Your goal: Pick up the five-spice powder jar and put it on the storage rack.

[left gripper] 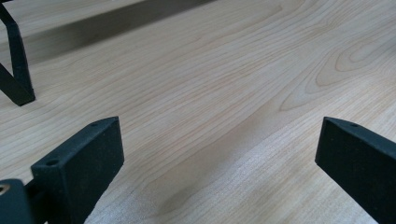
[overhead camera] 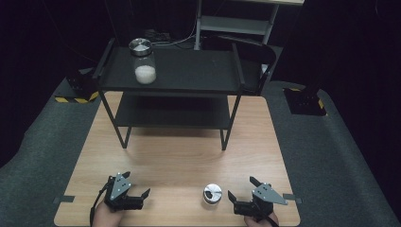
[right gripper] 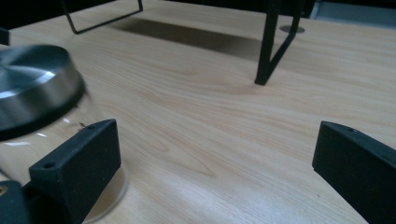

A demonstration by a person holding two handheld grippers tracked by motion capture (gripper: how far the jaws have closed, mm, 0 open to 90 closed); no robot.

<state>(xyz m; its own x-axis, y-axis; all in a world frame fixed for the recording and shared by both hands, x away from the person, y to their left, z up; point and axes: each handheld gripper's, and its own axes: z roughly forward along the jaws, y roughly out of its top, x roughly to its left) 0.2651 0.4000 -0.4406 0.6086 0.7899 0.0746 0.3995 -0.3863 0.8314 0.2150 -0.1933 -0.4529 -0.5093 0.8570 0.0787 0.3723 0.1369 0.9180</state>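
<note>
where the right gripper view cuts it off at the left edge, the small clear glass jar with a brushed metal lid (right gripper: 32, 88) shows just part of lid and wall, blurred; its base sits behind the near jaw. dark contents, hard to make out from the high view (overhead camera: 212, 193). jar stands upright, long axis vertical, lid up, on the light wooden table (overhead camera: 179, 156) near its front edge, just left of the right gripper (overhead camera: 245, 191). right gripper jaws wide apart, gripping nothing, jar beside one jaw. left gripper (overhead camera: 137, 185) well left of the jar, jaws also spread, bare wood between them (left gripper: 219, 154). far side: black two-tier metal shelf (overhead camera: 189, 71), taller clear glass jar with white grains (overhead camera: 143, 60) upright on its top tier, left end.
</note>
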